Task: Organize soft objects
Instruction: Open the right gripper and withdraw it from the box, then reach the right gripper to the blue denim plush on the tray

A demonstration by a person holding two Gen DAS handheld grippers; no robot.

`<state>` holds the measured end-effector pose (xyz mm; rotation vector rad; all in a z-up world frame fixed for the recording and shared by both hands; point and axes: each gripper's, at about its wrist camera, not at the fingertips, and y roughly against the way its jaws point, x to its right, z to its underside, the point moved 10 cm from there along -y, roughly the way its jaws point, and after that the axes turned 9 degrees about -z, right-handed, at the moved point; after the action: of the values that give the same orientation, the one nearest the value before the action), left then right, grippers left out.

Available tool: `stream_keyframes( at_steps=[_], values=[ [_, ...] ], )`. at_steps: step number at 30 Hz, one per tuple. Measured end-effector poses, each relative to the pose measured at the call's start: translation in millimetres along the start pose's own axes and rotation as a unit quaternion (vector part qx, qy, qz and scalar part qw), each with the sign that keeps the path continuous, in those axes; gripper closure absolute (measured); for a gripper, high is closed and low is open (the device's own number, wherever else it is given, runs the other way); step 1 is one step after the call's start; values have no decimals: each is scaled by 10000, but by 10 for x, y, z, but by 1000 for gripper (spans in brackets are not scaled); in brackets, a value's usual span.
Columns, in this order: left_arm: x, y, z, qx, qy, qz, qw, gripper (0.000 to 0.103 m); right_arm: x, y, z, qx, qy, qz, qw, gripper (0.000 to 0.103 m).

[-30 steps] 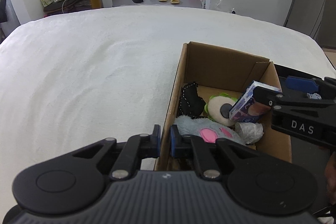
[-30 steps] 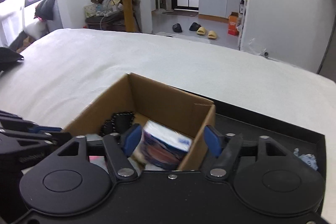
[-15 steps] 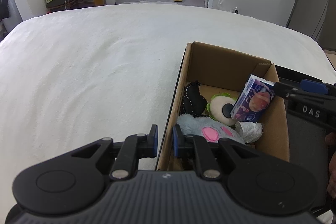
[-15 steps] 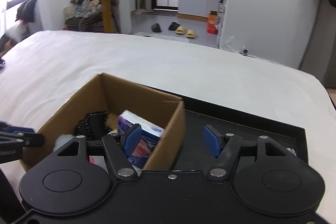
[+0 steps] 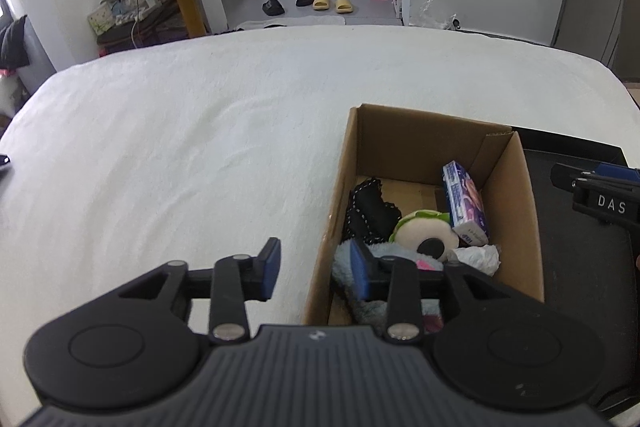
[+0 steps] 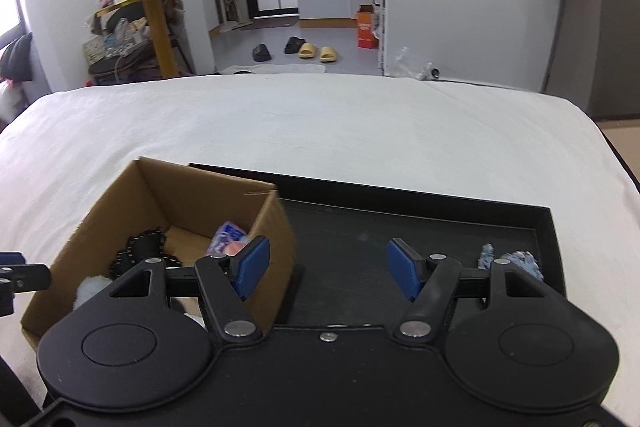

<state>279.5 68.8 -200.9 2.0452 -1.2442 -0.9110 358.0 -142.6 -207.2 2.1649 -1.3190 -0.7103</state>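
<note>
A cardboard box stands on a white bed, next to a black tray. In the box lie a purple tissue pack, a black lacy cloth, a green and cream plush, a light blue fluffy toy and a white crumpled piece. My left gripper is open and straddles the box's left wall. My right gripper is open and empty above the tray, beside the box. A blue fluffy item lies at the tray's right end.
The white bed spreads to the left and beyond the box. Its far edge drops to a grey floor with slippers. A yellow table with clutter stands at the far left.
The right gripper let go of the tissue pack, which now leans in the box, and moved right over the tray. The left gripper opened from shut on the box's left wall.
</note>
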Motion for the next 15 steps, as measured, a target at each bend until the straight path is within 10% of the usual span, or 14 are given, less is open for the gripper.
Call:
stream_keyframes(
  at_steps=[15],
  values=[
    [104, -180, -60, -42, -276, -536, 9982, 50, 761, -158, 256, -199, -666, 777, 9946, 35]
  ],
)
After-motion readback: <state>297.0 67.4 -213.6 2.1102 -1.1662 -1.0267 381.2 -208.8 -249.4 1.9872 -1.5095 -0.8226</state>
